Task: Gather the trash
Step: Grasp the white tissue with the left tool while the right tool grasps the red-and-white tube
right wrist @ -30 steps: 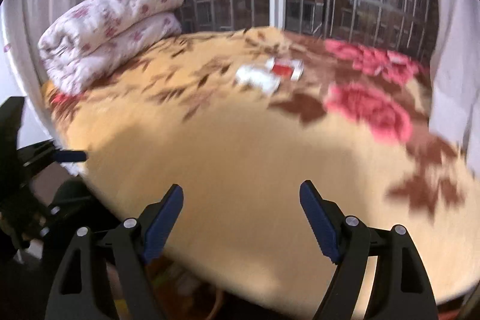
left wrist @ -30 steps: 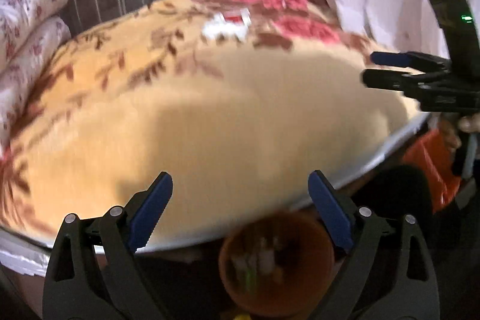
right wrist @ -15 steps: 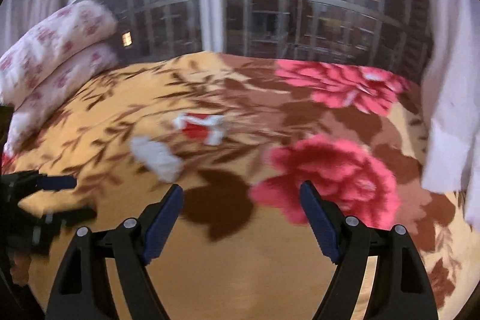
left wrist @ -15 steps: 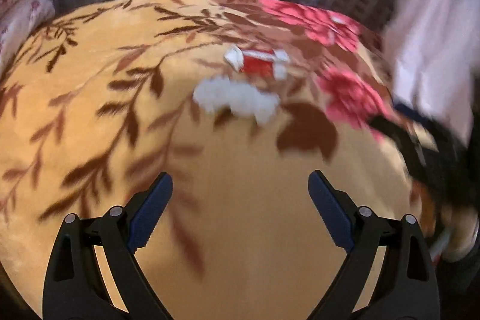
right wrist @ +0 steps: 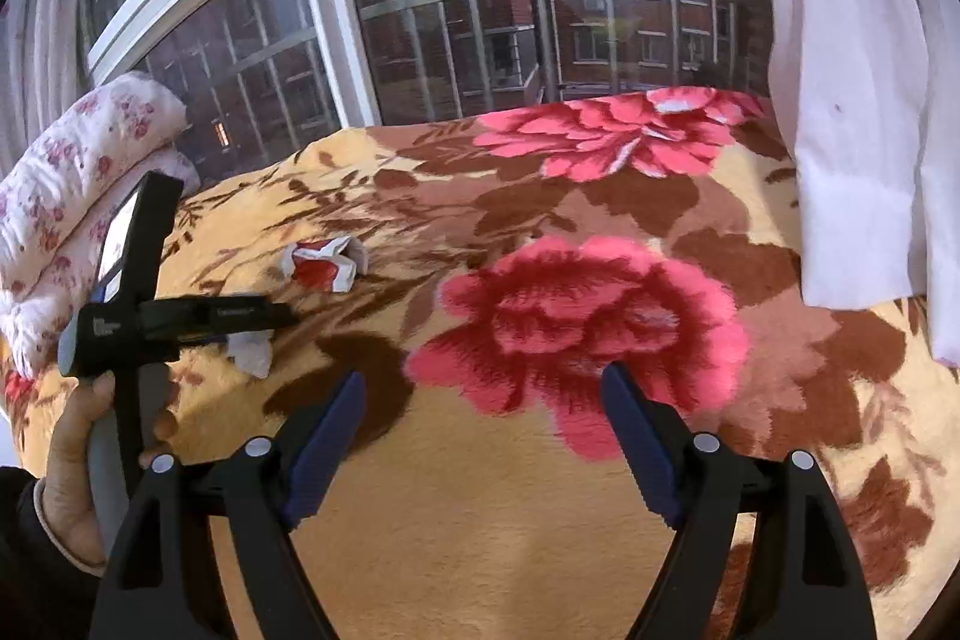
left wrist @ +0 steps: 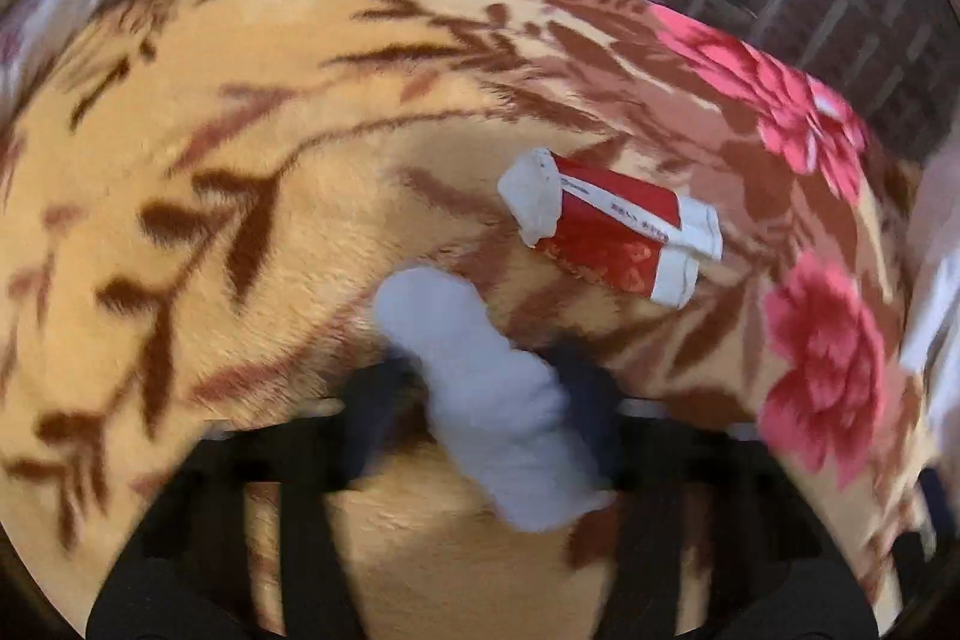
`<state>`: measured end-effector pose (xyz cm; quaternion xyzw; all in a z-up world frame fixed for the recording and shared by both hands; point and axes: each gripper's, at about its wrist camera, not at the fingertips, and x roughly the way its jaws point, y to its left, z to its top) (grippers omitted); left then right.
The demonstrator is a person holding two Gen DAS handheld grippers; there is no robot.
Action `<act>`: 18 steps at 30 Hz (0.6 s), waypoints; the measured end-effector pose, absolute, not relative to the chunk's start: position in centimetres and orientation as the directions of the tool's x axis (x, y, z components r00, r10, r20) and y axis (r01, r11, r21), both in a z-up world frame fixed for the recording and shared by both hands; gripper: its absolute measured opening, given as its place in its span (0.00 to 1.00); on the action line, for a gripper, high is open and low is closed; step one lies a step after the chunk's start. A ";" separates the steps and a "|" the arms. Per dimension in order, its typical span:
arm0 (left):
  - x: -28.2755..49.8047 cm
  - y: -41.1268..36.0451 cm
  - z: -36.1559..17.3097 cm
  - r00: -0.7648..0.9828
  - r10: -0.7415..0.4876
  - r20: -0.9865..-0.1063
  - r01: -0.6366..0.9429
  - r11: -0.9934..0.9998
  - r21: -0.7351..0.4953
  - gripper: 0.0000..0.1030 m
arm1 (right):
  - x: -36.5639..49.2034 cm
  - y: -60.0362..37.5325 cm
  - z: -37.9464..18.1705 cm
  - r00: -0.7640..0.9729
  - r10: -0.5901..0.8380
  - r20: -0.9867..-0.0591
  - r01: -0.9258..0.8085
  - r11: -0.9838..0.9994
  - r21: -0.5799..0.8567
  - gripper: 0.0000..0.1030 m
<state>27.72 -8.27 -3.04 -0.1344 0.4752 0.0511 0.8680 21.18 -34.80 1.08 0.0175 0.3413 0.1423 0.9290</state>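
Note:
A crumpled white tissue (left wrist: 486,400) lies on the floral blanket (left wrist: 240,196) between the fingers of my left gripper (left wrist: 486,388). The jaws have narrowed around it, but motion blur hides whether they grip it. The tissue also shows in the right wrist view (right wrist: 252,349), under the left gripper (right wrist: 264,325). A crushed red-and-white packet (left wrist: 612,226) lies just beyond the tissue; it also shows in the right wrist view (right wrist: 327,263). My right gripper (right wrist: 483,436) is open and empty above a pink flower on the blanket (right wrist: 540,520).
A rolled flowered quilt (right wrist: 72,184) lies at the bed's left end. A barred window (right wrist: 480,4) runs behind the bed. A white curtain (right wrist: 864,100) hangs at the right, touching the blanket.
My left gripper moved forward over the bed onto the white tissue and its jaws narrowed around it. My right gripper moved farther over the blanket and stayed open.

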 end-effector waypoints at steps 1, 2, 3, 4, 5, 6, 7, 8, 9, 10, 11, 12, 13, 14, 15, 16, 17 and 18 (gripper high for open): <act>27.4 -7.8 -3.0 0.548 -0.068 -0.834 -0.195 0.959 -0.206 0.35 | 21.3 -34.5 1.1 0.726 0.277 -0.630 -0.261 0.958 0.120 0.77; 26.8 -7.2 -3.0 0.548 -0.103 -0.830 -0.170 0.958 -0.231 0.34 | 21.4 -34.0 1.2 0.724 0.279 -0.631 -0.271 0.956 0.112 0.77; 26.4 -6.8 -2.8 0.547 -0.120 -0.828 -0.157 0.957 -0.242 0.33 | 21.6 -33.7 1.3 0.722 0.284 -0.631 -0.279 0.954 0.110 0.77; 25.8 -6.4 -2.7 0.547 -0.129 -0.827 -0.144 0.959 -0.246 0.33 | 22.0 -33.0 1.4 0.712 0.295 -0.637 -0.296 0.949 0.108 0.77; 24.7 -5.7 -2.3 0.547 -0.136 -0.826 -0.122 0.963 -0.239 0.33 | 22.2 -32.6 1.4 0.706 0.300 -0.641 -0.307 0.946 0.104 0.77; 23.8 -5.3 -1.9 0.549 -0.136 -0.824 -0.105 0.968 -0.230 0.33 | 22.6 -32.0 1.4 0.701 0.303 -0.645 -0.318 0.943 0.097 0.77; 23.4 -5.1 -1.7 0.552 -0.136 -0.823 -0.094 0.970 -0.224 0.33 | 23.1 -31.3 1.4 0.699 0.304 -0.648 -0.328 0.941 0.087 0.77; 22.1 -4.5 -1.1 0.559 -0.138 -0.817 -0.070 0.975 -0.213 0.33 | 23.6 -30.6 1.4 0.692 0.308 -0.652 -0.342 0.936 0.079 0.77; 21.3 -4.1 -0.8 0.564 -0.134 -0.815 -0.057 0.978 -0.200 0.33 | 24.1 -30.0 1.3 0.685 0.314 -0.657 -0.355 0.932 0.075 0.77; 20.3 -3.6 -0.4 0.568 -0.126 -0.813 -0.049 0.981 -0.186 0.33 | 24.6 -29.3 1.1 0.682 0.318 -0.659 -0.366 0.928 0.069 0.77; 19.0 -3.0 -0.1 0.570 -0.121 -0.813 -0.038 0.984 -0.173 0.33 | 25.4 -28.4 1.0 0.678 0.326 -0.659 -0.380 0.923 0.065 0.77; 18.2 -2.4 0.1 0.568 -0.118 -0.814 -0.033 0.986 -0.166 0.33 | 25.9 -27.8 0.8 0.670 0.335 -0.662 -0.393 0.917 0.067 0.77; 16.9 -1.7 0.2 0.564 -0.114 -0.818 -0.030 0.987 -0.158 0.33 | 26.6 -27.0 0.7 0.659 0.347 -0.667 -0.408 0.910 0.071 0.77; 16.3 -1.3 0.2 0.563 -0.107 -0.819 -0.030 0.988 -0.150 0.33 | 27.6 -25.9 0.4 0.648 0.359 -0.672 -0.424 0.903 0.073 0.77; 15.4 -0.8 0.3 0.564 -0.095 -0.820 -0.032 0.990 -0.137 0.33 | 28.3 -25.1 0.2 0.637 0.368 -0.677 -0.440 0.895 0.072 0.77; 14.8 -0.5 0.3 0.568 -0.082 -0.819 -0.036 0.992 -0.124 0.33 | 29.1 -24.2 0.0 0.626 0.379 -0.682 -0.459 0.885 0.071 0.77; 13.9 -0.1 0.2 0.573 -0.075 -0.816 -0.039 0.992 -0.119 0.33 | 29.6 -23.6 -0.1 0.620 0.387 -0.682 -0.474 0.878 0.068 0.77; 13.5 0.1 0.2 0.577 -0.074 -0.813 -0.040 0.992 -0.119 0.33 | 30.4 -22.9 -0.4 0.609 0.400 -0.685 -0.495 0.866 0.066 0.77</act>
